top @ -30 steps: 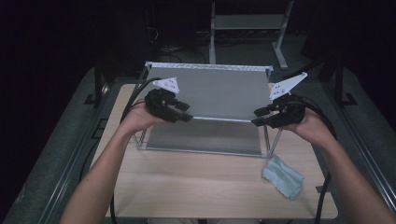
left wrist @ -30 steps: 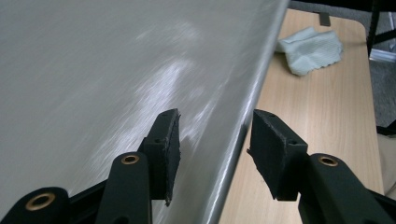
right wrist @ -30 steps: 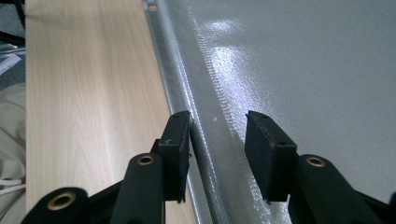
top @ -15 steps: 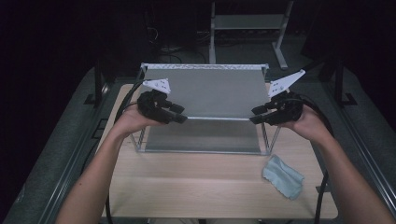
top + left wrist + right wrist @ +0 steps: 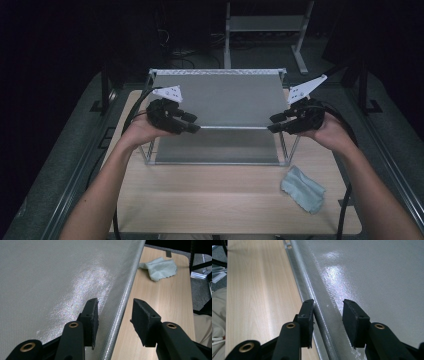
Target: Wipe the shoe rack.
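High view – both grippers, left (image 5: 192, 125) and right (image 5: 274, 123), straddle the tilted panel's (image 5: 220, 100) edge, jaws apart, ungripped.

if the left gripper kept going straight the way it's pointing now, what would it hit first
Probably nothing soon: the left gripper straddles the near front edge of the grey shelf panel and would slide along it. Farther on, slightly off line, lies the cloth; depth is unclear.

rack (image 5: 220, 100) sits mid-table (image 5: 200, 200) toward 12 o'clock | cloth (image 5: 302, 188) on table off its 5 o'clock corner
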A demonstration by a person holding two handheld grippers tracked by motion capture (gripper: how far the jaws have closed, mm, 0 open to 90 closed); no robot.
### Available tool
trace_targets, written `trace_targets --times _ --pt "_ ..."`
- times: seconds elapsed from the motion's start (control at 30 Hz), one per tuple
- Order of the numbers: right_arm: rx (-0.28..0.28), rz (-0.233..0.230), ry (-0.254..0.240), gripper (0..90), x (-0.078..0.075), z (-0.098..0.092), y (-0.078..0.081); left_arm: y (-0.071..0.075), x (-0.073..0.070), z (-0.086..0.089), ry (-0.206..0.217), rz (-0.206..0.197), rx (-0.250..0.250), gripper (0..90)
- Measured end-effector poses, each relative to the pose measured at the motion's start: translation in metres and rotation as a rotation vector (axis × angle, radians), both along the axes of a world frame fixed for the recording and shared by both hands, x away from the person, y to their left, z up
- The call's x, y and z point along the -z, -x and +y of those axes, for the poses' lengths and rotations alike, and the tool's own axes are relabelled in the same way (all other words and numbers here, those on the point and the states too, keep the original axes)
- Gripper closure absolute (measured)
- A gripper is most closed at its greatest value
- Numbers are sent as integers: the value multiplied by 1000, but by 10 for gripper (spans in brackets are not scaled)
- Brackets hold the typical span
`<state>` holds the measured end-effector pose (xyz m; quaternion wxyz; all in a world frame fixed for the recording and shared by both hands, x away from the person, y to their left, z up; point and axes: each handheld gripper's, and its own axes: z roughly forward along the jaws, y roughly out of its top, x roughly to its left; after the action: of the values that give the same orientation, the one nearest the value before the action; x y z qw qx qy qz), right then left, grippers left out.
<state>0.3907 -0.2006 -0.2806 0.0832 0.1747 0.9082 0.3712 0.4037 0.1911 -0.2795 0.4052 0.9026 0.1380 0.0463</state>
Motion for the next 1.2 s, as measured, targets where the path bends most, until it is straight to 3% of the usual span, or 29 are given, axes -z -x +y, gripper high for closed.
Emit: trace_targets --times 0.5,0.7,0.87,1.2 --pt "15 5 -23 605 0 -2 3 6 -3 6 9 -4 10 551" --pt "0 14 -49 588 -4 -4 9 14 -7 13 21 -21 4 547" --pt "-23 17 -66 583 -8 -5 18 23 -13 19 6 -41 15 542" --pt "-25 36 -87 572 -2 -10 30 38 -12 25 1 -52 20 528"
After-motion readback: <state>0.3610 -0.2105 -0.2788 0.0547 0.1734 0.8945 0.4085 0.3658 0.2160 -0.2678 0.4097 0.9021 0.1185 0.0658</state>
